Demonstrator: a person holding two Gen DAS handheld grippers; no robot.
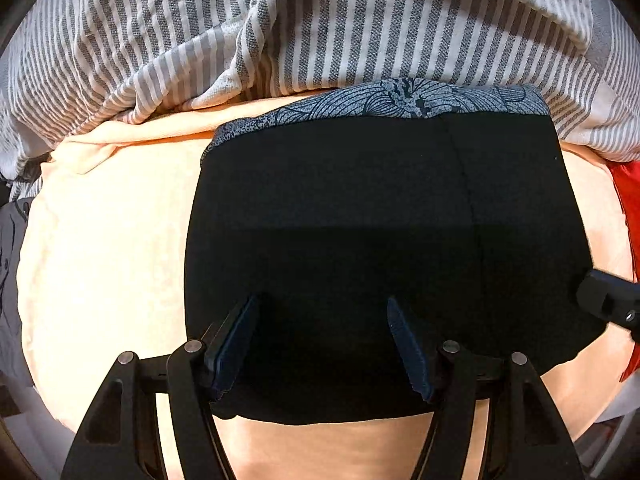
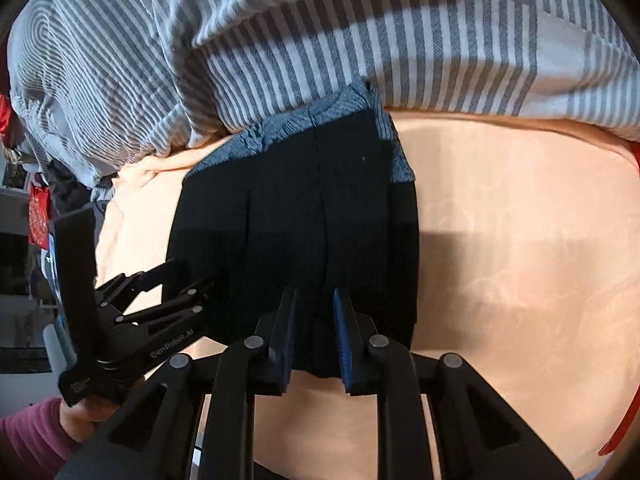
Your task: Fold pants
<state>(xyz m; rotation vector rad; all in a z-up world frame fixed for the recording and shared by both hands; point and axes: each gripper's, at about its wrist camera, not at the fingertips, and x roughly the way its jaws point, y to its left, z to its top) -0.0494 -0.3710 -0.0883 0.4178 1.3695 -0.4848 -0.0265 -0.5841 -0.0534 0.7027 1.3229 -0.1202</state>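
Pants point(image 1: 360, 240), black cloth folded into a compact rectangle, lie flat on a peach-coloured bed sheet point(image 1: 112, 240). A blue-grey patterned fabric point(image 1: 400, 98) shows along the far edge of the pants, next to a rumpled grey-and-white striped blanket point(image 1: 200, 32) heaped behind.

Left gripper point(image 1: 324, 312) points down over the near part of the pants, jaws wide apart, with only flat cloth below them; nothing is gripped. From the right wrist view the same tool point(image 2: 192, 276) sits at the left edge of the pants, held by a hand point(image 2: 86, 416) in a magenta sleeve point(image 2: 28, 436).

Right gripper point(image 2: 314, 300) stands at the near edge of the pants, jaws narrow. Whether its blue pads point(image 2: 342, 336) pinch any cloth cannot be told.
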